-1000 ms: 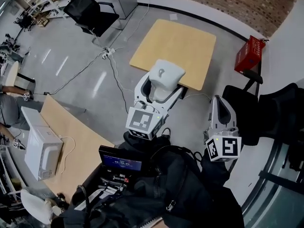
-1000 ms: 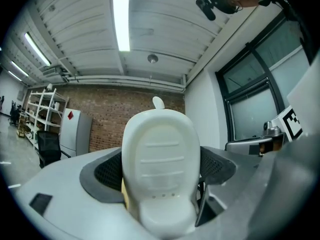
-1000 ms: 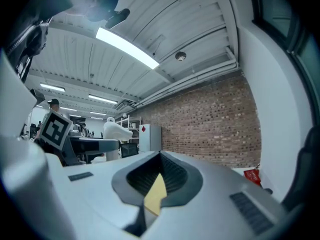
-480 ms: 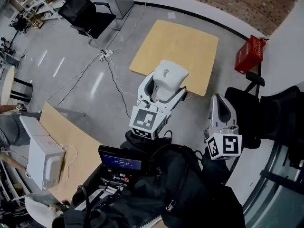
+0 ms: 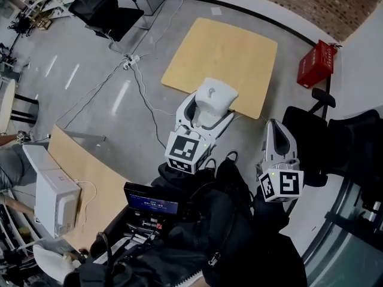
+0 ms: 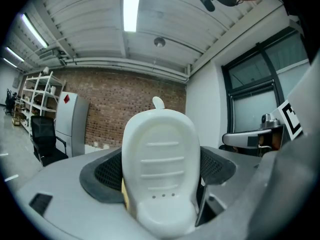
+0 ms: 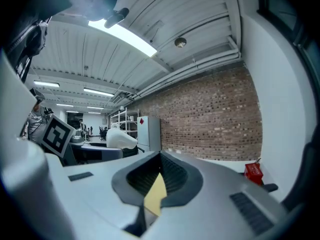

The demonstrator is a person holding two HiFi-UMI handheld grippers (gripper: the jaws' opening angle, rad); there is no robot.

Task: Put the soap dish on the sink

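The white soap dish (image 5: 214, 96) is held between the jaws of my left gripper (image 5: 209, 109), which is shut on it, high above the floor. In the left gripper view the soap dish (image 6: 161, 164) stands upright with its ribbed inner face toward the camera and fills the gap between the jaws. My right gripper (image 5: 277, 137) hangs to the right of it, shut with nothing in it. In the right gripper view the right gripper (image 7: 159, 184) has its jaws together, and the soap dish (image 7: 120, 138) shows far left. No sink is in view.
A light wooden board (image 5: 224, 58) lies on the grey floor below the left gripper. A red box (image 5: 316, 64) stands by the wall at right. Black chairs (image 5: 102, 8) (image 5: 311, 142), floor cables (image 5: 140, 85) and a desk with a white box (image 5: 54, 199) surround me.
My left gripper with the soap dish has drifted slightly to the right and farther from me. The right gripper has hardly moved.
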